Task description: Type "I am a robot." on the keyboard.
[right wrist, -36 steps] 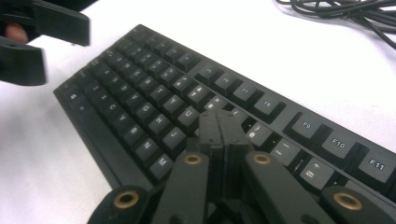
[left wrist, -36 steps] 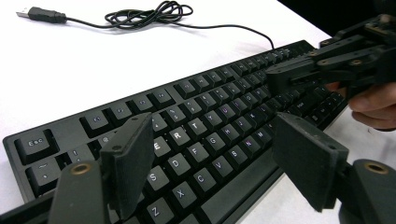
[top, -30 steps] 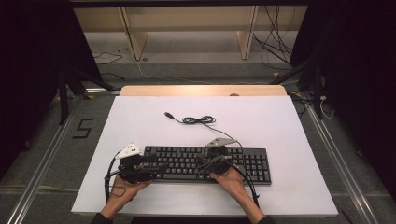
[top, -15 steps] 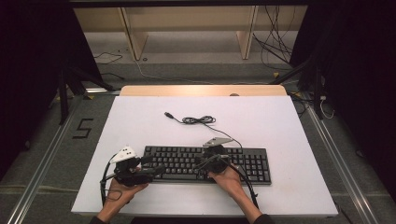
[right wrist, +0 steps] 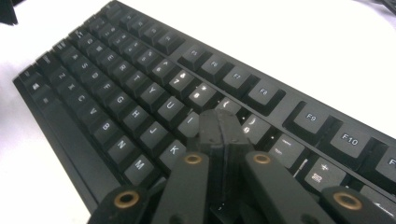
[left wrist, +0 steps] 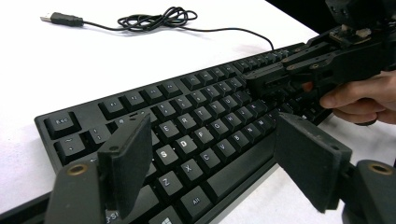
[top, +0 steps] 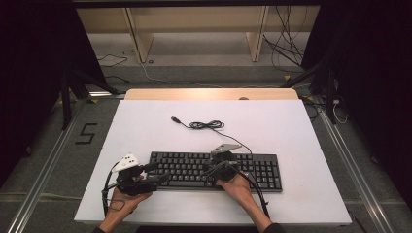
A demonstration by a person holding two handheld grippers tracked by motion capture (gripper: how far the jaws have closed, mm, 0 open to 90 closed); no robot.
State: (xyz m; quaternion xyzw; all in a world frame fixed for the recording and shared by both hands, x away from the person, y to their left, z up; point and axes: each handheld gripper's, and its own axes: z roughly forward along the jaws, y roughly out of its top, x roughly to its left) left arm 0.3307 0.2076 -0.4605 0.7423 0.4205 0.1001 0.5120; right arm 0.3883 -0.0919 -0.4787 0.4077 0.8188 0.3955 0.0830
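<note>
A black keyboard (top: 252,167) lies flat on the white table (top: 291,131), near the front. Its thin black cable (top: 206,124) coils behind it and ends in a loose USB plug (top: 175,119). My left gripper (top: 158,175) sits at the keyboard's left end. Its jaws stand open over the lower-left letter keys (left wrist: 187,140) with nothing between them (left wrist: 210,158). My right gripper (top: 214,170) is over the middle of the keyboard (right wrist: 116,70). It is shut, and its joined tips (right wrist: 219,122) rest at the keys near K and I.
A wooden strip (top: 209,93) edges the table's far side, with shelving and loose cables on the floor beyond. Metal rails (top: 46,165) run along both sides of the table. White tabletop lies open behind and to the right of the keyboard.
My left gripper has drifted slightly toward the near-left corner of the keyboard. My right gripper has edged a little to the left over the keys. The keyboard has not moved.
</note>
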